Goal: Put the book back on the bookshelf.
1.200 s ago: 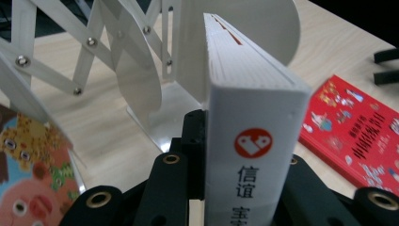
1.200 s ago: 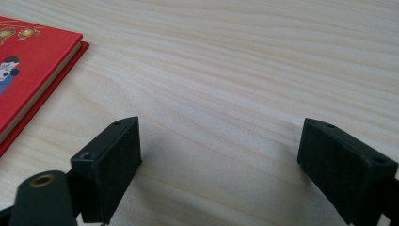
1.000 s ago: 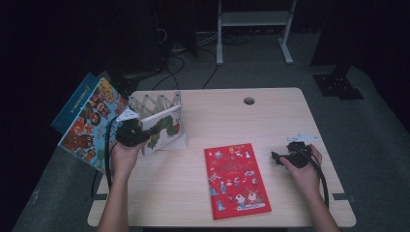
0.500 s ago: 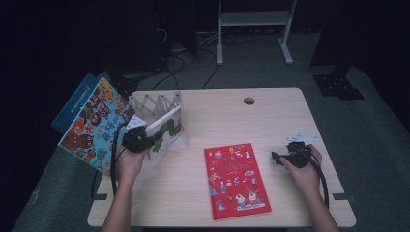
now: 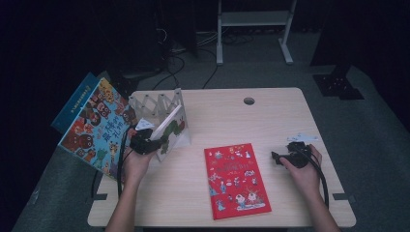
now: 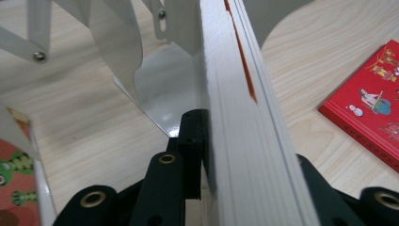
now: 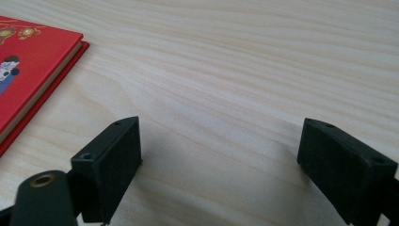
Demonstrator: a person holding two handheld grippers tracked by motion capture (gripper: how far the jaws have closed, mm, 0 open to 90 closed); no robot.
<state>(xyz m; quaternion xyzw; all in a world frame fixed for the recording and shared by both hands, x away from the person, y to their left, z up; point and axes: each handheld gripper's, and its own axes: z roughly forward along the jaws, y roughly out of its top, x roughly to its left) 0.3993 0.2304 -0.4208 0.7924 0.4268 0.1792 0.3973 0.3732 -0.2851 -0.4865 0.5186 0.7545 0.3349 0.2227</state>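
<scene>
Red book [image 5: 236, 180]: lies flat, cover up, on the near middle of the table [image 5: 270, 111], between the two hands; nothing touches it, so it looks like the next one waiting to be shelved.
Right gripper [image 5: 279, 158]: rests low on the table near the red book's right edge, jaws spread wide with bare wood between them in the right gripper view [image 7: 221, 155]; it reads as parked while the other hand works.
Left gripper [image 5: 155, 145]: pinches the white picture book [image 6: 244, 141] at its lower page edge, one pad [image 6: 190, 150] flat against its side; the jaws have just been opening a little with the book between them, probably easing it down.
White picture book, place: stands on edge, tilted, at the front of the white accordion rack [image 5: 157, 104], its foot by the rack's metal base plate [image 6: 164, 99]; held low so it can slide into a slot.
In the way: the rack's thin dividers [image 6: 115, 47] stand close beside the book.
Farther left: two large colourful books [image 5: 96, 128] lean over the table's left edge, just beside the rack.
Far: a cable hole [image 5: 249, 101] in the table top, well apart from the work.
</scene>
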